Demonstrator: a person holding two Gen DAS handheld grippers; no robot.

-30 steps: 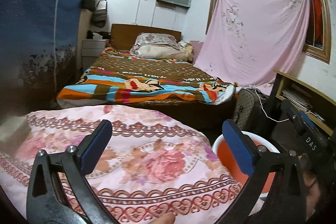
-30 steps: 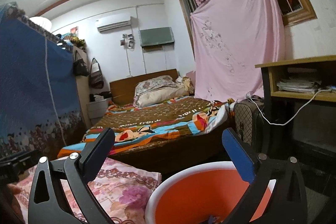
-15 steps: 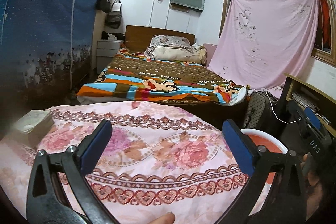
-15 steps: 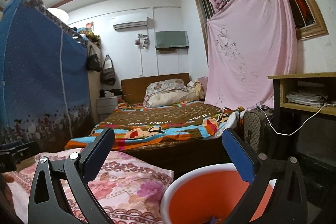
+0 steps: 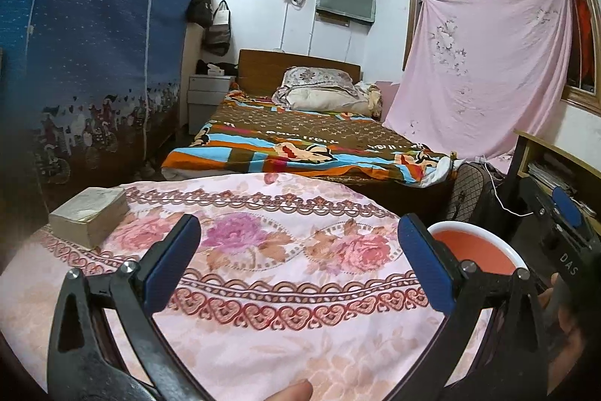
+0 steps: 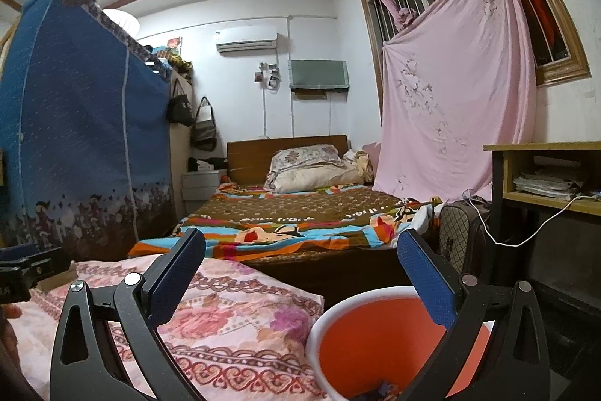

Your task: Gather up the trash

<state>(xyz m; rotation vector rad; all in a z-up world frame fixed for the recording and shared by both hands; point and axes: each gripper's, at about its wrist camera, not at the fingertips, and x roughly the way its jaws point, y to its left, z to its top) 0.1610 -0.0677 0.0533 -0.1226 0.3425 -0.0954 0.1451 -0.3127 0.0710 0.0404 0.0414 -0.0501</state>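
My left gripper (image 5: 296,258) gapes empty over the floral cloth (image 5: 285,288); no trash shows there, only a tissue pack (image 5: 88,215) far left. Rightward, my right gripper (image 6: 300,269) is spread above the orange bin (image 6: 375,344), bits lying inside.

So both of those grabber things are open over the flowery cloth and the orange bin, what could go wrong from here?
The tissue box sits near the table's far left corner on the loose floral cloth; if the left gripper snags the cloth, the box might slide off. The right gripper hangs over the orange bin, which stands just past the table edge, so its fingers could clip the white rim and tip it. No trash shows on the cloth, so a wrong pick is possible.
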